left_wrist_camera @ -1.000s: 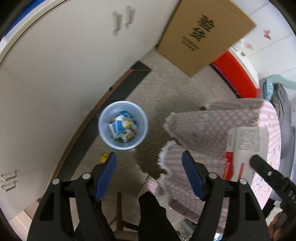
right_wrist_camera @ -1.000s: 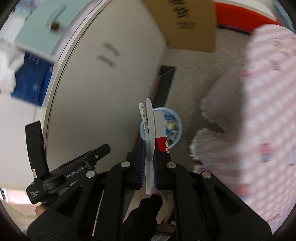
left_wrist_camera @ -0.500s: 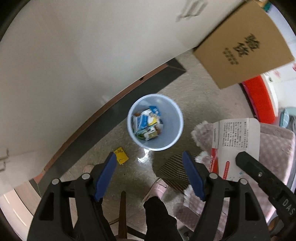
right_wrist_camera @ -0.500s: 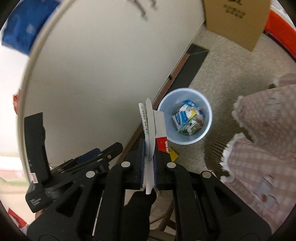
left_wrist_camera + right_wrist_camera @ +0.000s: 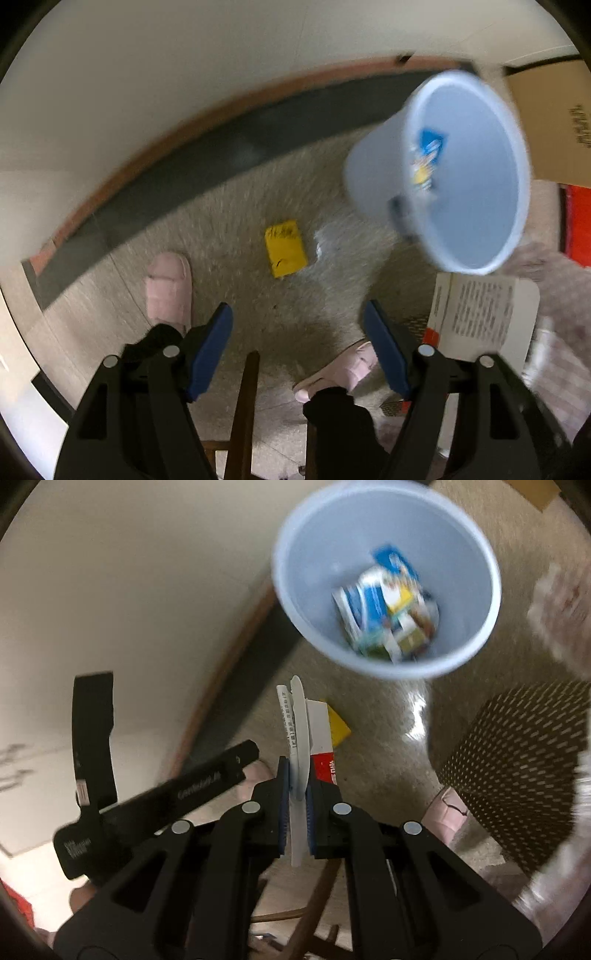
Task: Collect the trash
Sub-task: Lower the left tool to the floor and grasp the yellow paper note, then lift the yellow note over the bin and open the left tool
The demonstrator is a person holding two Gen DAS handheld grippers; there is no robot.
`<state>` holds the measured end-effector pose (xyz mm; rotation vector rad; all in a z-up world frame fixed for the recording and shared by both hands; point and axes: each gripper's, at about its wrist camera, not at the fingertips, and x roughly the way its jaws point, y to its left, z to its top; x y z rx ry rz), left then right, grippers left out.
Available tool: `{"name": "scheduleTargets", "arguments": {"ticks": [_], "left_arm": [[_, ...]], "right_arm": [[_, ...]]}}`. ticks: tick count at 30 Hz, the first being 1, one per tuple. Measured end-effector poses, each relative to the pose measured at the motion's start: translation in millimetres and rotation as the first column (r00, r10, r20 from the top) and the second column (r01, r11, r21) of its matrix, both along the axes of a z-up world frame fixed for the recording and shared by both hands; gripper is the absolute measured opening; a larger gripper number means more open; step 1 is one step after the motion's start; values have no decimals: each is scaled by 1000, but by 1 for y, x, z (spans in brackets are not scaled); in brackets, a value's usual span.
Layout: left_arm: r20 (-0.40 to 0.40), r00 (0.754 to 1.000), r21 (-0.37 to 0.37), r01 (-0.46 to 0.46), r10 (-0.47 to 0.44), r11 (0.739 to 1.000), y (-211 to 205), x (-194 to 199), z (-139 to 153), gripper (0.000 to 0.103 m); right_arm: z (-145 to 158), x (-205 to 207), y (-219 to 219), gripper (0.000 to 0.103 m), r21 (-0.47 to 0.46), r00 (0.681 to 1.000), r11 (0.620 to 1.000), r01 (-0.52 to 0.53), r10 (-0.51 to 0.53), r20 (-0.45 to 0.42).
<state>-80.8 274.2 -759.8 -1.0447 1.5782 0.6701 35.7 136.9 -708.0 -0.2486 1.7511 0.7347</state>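
Both grippers have dropped sharply toward the floor since a second ago: the pale blue trash bin (image 5: 476, 177), small and distant then, now fills the upper right of the left wrist view and the top of the right wrist view, and both pictures are smeared with motion. The yellow scrap (image 5: 285, 248) on the speckled floor (image 5: 229, 236), barely a fleck before, now lies plainly ahead of the left gripper (image 5: 297, 343), whose blue pads stand spread wide with nothing between them, as they did a second ago.

The right gripper (image 5: 296, 786) remains pinched tight on the flattened white and red carton (image 5: 299, 731), which sticks up edge-on from its pads, just short of the bin's rim.

The left view alone shows the carton's printed broad face (image 5: 480, 317) below the bin, and two pink slippers (image 5: 168, 286) on the floor. The right view alone looks straight down into the bin, where blue, white and yellow packaging (image 5: 384, 609) is heaped at the bottom, and it catches the left gripper from the side, plus a dark dotted surface (image 5: 517, 775) at right.
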Motion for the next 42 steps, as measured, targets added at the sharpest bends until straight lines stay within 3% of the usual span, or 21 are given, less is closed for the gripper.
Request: {"name": "scheduleTargets", "arguments": {"ticks": [3, 4, 10, 13, 17, 19, 21, 22, 24, 29, 36, 37, 42], "left_arm": [[-32, 999, -47, -27, 25, 999, -14, -8, -68, 72], [-26, 999, -63, -27, 26, 998, -18, -8, -86, 72], [-36, 999, -81, 9, -12, 997, -36, -13, -193, 72], [-55, 998, -88, -1, -4, 996, -36, -14, -240, 72], [-82, 997, -52, 6, -10, 999, -37, -13, -278, 72], [-98, 995, -42, 30, -34, 999, -40, -13, -293, 67], [-91, 995, -58, 37, -42, 998, -43, -12, -301, 43], [-81, 996, -66, 37, -43, 997, -43, -11, -303, 40], [-46, 998, -56, 51, -53, 997, -43, -8, -296, 31], [-53, 998, -8, 25, -26, 1000, -35, -16, -243, 31], [-38, 992, 54, 119, -117, 991, -29, -14, -91, 31], [-27, 986, 78, 165, -163, 983, -28, -7, -55, 31], [37, 947, 179, 308, -319, 934, -35, 30, 62, 31]], "right_arm": [[-54, -12, -12, 8, -59, 1000, 998, 20, -20, 16], [-87, -17, -18, 8, -80, 999, 996, 40, -39, 25], [-184, -16, -24, 8, -115, 994, 989, 95, -88, 67], [-216, -14, -22, 8, -119, 993, 987, 104, -96, 71], [-245, -19, -18, 8, -117, 995, 989, 93, -87, 54], [-255, -20, -17, 8, -114, 995, 989, 95, -91, 38], [-259, -21, -15, 8, -112, 996, 990, 81, -78, 37], [-258, -20, -15, 8, -110, 996, 991, 83, -79, 34], [-250, -20, -15, 8, -112, 995, 989, 95, -93, 24], [-196, -27, -17, 8, -111, 997, 991, 76, -76, 5], [-65, -27, -24, 8, -62, 996, 996, 68, -71, -48], [-40, -22, -25, 8, -49, 996, 996, 75, -77, -41], [70, 13, -28, 8, 38, 992, 993, 115, -117, 48]]}}
